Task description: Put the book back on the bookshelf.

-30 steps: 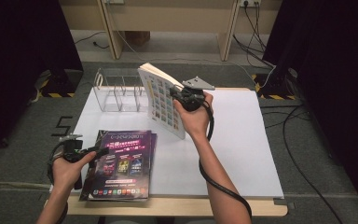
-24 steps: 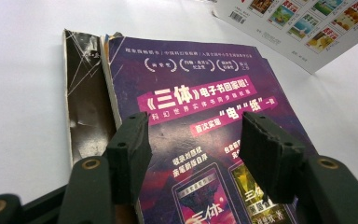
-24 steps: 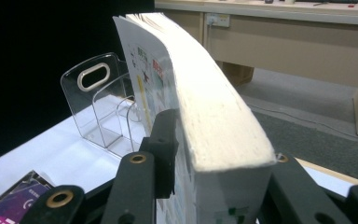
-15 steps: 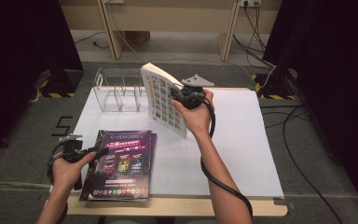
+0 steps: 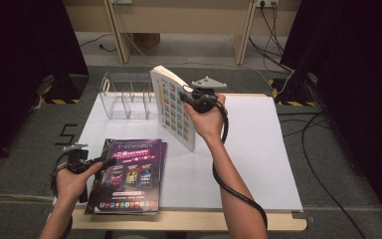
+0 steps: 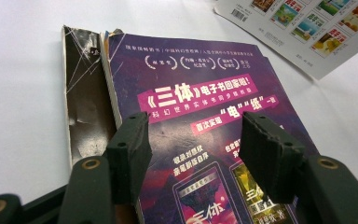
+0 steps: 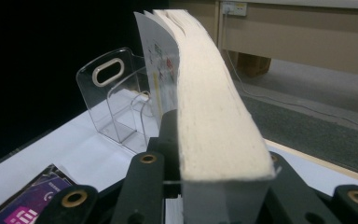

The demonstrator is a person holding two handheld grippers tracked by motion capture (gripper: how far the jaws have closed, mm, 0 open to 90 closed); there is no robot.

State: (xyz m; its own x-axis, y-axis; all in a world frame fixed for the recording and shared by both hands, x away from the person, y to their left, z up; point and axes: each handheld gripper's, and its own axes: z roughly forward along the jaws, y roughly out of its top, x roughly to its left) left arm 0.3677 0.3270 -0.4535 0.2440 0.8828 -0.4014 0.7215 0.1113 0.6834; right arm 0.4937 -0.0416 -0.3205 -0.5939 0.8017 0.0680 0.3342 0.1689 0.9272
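I've got right gripper [image 5: 191,95] pinching thick book [image 5: 173,107], jaws just been closing; next slot into clear rack [image 5: 124,94], tabletop's far-left corner; left gripper [image 6: 193,154] spread over purple magazine [image 6: 205,121].

A thick book [image 7: 214,116] hides the far jaw of the right gripper [image 7: 214,186]; its cover print is too small to read. Below the left gripper [image 6: 193,144], a purple magazine [image 6: 200,107] runs past the frame's bottom edge.

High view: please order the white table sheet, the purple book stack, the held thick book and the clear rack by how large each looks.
1. White table sheet, by far the largest.
2. Purple book stack.
3. Held thick book, raised nearer the camera in the right gripper.
4. Clear rack, close to the held book; this order is uncertain.
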